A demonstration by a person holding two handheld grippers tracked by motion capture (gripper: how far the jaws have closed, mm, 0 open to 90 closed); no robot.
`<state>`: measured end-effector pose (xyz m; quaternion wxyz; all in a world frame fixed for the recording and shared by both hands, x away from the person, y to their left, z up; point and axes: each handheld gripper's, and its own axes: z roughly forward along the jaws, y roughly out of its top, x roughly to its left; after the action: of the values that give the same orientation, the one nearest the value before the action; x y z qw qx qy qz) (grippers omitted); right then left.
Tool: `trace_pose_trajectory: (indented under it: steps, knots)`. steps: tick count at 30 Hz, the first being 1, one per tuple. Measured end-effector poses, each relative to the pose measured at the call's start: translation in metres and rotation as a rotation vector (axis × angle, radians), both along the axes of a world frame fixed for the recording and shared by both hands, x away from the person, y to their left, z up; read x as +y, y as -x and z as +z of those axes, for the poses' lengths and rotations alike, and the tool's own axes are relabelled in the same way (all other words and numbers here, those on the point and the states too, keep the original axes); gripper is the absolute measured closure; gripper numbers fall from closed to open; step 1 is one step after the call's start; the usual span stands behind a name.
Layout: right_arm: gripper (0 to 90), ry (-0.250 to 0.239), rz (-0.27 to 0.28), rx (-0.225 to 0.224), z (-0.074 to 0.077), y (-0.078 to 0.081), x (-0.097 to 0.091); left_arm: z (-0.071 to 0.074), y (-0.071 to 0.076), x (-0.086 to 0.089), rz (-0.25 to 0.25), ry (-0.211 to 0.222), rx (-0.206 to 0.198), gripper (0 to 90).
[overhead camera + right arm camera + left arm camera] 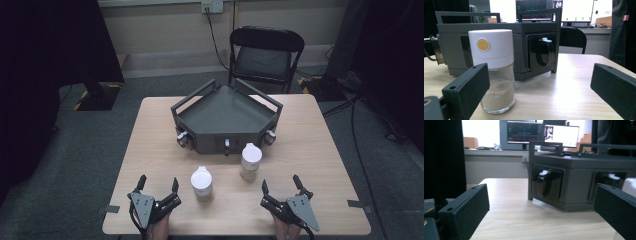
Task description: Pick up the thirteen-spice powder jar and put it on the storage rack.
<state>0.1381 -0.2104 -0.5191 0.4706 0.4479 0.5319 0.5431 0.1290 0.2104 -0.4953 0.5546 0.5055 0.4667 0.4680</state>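
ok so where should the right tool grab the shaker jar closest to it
Take the shaker jar around its clear glass body, just under the white cap. It stands upright on the table, so the right tool, jaws wide open, can probably come in level from the person's side and close across the round sides. The wider cap above should help stop slipping.

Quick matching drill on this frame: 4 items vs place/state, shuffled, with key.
1. left tool
2. grey rack
3. near jar
4. far jar

a. just in front of the rack
b. between the two tools
c. open, at the table's near-left edge
d. mid-table, in front of the chair

Pairs: 1-c, 2-d, 3-b, 4-a
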Motion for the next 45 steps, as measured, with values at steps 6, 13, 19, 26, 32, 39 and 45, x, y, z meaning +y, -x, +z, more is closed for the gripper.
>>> trace_pose_trajectory:
  steps: [6,13,19,26,32,39,45]
  knots:
    - [0.6,0.000,0.000,0.000,0.000,0.000,0.000,0.012,0.007,0.000,-0.019,0.022,-0.018,0.2]
    - [0.6,0.000,-0.005,0.000,0.000,0.000,0.001,0.022,0.013,-0.001,-0.056,0.039,-0.029,0.4]
    - [0.6,0.000,-0.005,0.000,0.000,0.000,0.001,0.030,0.014,-0.006,-0.114,0.026,-0.032,1.7]
    - [0.6,0.000,-0.008,0.000,0.000,0.000,0.001,0.031,0.012,-0.012,-0.185,0.021,-0.034,3.9]
    - [0.6,0.000,-0.008,0.000,0.000,0.000,0.001,0.030,0.008,-0.019,-0.226,0.001,-0.020,5.2]
    - [0.6,0.000,-0.008,0.000,0.000,0.000,0.001,0.026,0.003,-0.031,-0.249,-0.020,-0.003,8.2]
    - [0.5,0.000,-0.008,0.000,0.000,0.000,0.001,0.023,0.000,-0.038,-0.268,-0.029,0.013,12.5]
